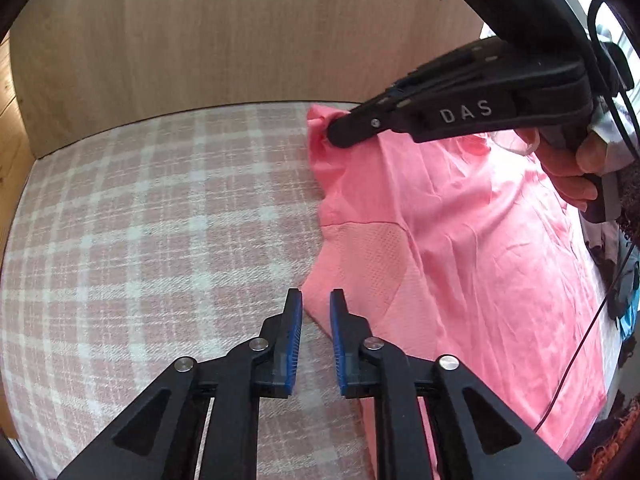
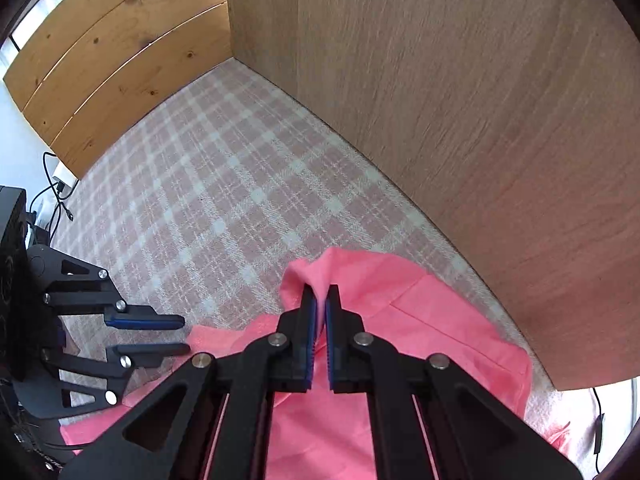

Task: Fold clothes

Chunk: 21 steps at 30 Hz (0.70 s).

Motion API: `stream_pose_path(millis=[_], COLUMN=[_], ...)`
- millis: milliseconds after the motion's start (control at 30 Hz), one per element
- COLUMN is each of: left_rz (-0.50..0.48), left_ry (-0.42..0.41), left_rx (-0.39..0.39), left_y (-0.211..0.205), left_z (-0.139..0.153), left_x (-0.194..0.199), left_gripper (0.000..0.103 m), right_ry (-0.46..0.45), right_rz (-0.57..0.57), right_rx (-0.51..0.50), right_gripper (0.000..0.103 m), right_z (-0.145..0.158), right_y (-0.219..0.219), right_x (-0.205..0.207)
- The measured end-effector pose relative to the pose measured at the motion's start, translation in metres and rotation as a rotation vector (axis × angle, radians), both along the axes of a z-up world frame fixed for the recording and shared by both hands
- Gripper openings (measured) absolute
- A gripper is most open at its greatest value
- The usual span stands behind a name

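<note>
Your right tool [image 2: 320, 300] is clenched on a bunched corner of the pink shirt [image 2: 400, 320] lying on the plaid bed cover [image 2: 220, 200], while your left tool [image 1: 316, 304] hangs released just over its near edge, so lifting now drags the shirt lopsided

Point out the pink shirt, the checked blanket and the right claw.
pink shirt [image 1: 480, 216]: left wrist view, flat middle.
checked blanket [image 1: 140, 220]: left wrist view, bare patch.
right claw [image 2: 321, 304]: right wrist view, between fingertips pinching shirt.
</note>
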<state>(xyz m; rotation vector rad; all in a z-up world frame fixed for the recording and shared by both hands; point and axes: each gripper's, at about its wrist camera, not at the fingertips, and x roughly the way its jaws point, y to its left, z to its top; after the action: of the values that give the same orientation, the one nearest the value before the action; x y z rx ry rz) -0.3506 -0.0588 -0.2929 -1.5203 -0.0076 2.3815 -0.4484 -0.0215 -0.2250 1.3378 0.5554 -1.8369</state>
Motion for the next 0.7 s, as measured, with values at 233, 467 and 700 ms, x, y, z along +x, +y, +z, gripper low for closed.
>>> stream_pose_path(millis=[233,467,700], left_rz=[-0.003,0.292,0.244], left_ry=[0.039,0.186,0.036], left_rx=[-0.062,-0.118,-0.018], left_y=[0.011,-0.039,-0.051], left_z=[-0.008,0.028,-0.001], left_x=[-0.005,0.030,0.015], left_gripper=[0.000,0.000,0.006], right_ry=[-0.024,0.048,0.058], right_rz=[-0.016,-0.045,-0.049], right_rx=[-0.007,-0.123,-0.074], right_gripper=[0.004,0.047,0.054], right_z=[-0.005,0.014,0.019], right_y=[-0.002,-0.017,-0.036], right_x=[-0.011,-0.015,-0.031])
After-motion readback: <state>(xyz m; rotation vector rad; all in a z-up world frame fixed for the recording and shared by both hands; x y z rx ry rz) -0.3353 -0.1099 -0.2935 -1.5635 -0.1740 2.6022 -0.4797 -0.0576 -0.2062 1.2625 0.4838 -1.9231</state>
